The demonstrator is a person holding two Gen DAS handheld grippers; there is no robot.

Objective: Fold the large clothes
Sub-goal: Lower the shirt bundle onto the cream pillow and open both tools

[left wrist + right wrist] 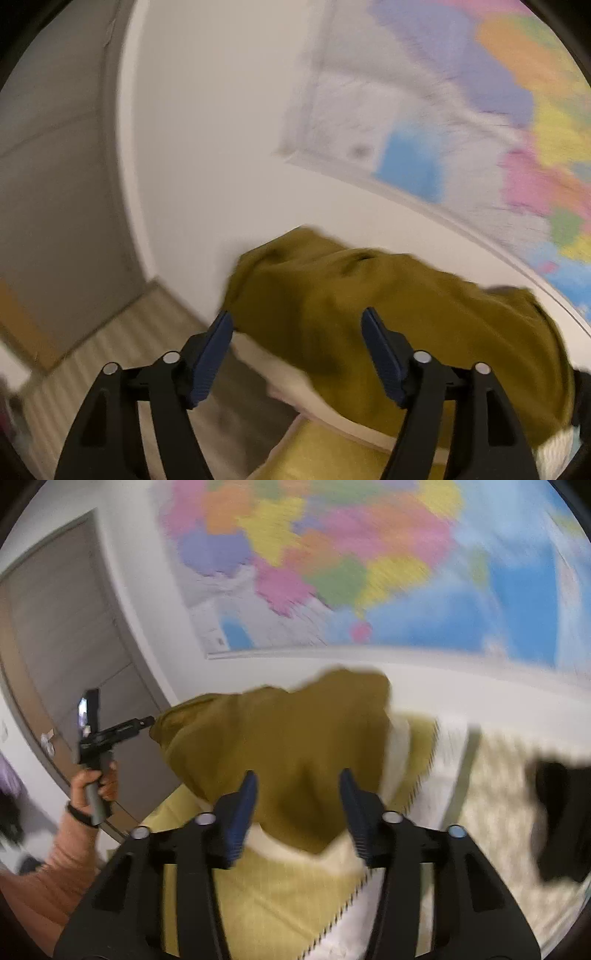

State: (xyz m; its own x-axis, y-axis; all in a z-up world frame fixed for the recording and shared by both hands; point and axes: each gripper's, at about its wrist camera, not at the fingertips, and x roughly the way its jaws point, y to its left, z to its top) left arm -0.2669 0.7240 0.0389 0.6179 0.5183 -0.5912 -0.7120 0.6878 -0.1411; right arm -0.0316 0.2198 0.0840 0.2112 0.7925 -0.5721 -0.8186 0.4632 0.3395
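A large colourful wall map (369,565) fills the white wall behind, with a grey door (74,627) to its left. Below it lies a bed with a yellow-green and white patterned cover (280,893), and a dark, blurred item (561,816) sits on it at the right; what it is cannot be told.

The olive-green cloth garment (277,746) lies bunched in a heap on the bed, directly ahead of both grippers, its long axis running roughly left to right across both views. Its left end reaches toward the left gripper, its right end rises against the wall.

The right gripper (297,805) has its blue-padded jaws wide apart and grips nothing; the garment shows between them. The left gripper (297,350) is likewise spread wide, with the garment's near-left edge just ahead of its fingers. Both look about equally near, each to its own end, so the next grasp probably means each taking the edge on its side.
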